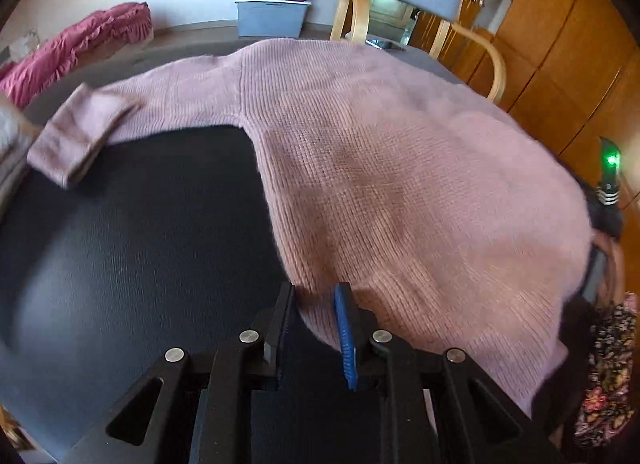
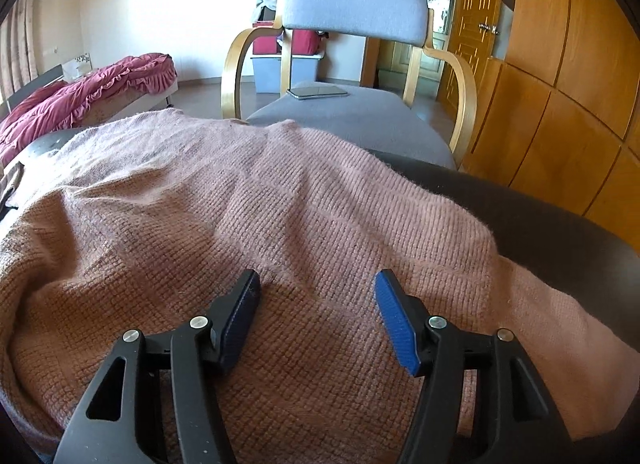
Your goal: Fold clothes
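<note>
1. A pink knit sweater (image 1: 380, 168) lies spread on a dark table (image 1: 132, 232), filling the centre and right of the left wrist view; one sleeve reaches the upper left, its cuff (image 1: 76, 136) folded back.
2. The left gripper (image 1: 314, 292) sits at bottom centre, jaws narrowly apart, with the sweater's hem edge between them; whether the pads press on it I cannot tell.
3. In the right wrist view, the right gripper (image 2: 318, 284) is spread wide at bottom centre, just above the knit, clamping nothing.
4. A grey chair (image 2: 356, 12) stands beyond, upper centre.

No readable text, labels, brands or numbers — either view.
</note>
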Action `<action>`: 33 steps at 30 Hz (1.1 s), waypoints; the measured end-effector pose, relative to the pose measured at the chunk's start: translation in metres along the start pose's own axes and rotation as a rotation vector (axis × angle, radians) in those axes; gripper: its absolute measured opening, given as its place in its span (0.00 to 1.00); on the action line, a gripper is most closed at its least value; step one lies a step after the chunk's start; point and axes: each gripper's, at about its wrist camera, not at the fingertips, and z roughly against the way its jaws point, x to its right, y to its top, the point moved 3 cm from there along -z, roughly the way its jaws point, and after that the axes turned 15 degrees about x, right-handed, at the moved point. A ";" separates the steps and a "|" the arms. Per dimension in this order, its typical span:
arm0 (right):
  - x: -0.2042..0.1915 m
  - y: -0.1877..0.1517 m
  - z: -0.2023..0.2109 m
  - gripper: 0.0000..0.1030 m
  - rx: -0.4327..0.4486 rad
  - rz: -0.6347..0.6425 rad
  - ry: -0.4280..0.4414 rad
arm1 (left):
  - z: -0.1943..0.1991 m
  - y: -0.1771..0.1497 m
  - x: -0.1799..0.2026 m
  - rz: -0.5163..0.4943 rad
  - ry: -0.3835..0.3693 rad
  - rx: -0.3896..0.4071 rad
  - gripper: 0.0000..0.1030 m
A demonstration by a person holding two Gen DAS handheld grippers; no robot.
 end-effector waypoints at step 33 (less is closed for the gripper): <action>-0.010 0.003 0.074 0.78 0.256 -0.220 0.437 | 0.003 -0.022 0.044 0.262 -0.116 0.128 0.50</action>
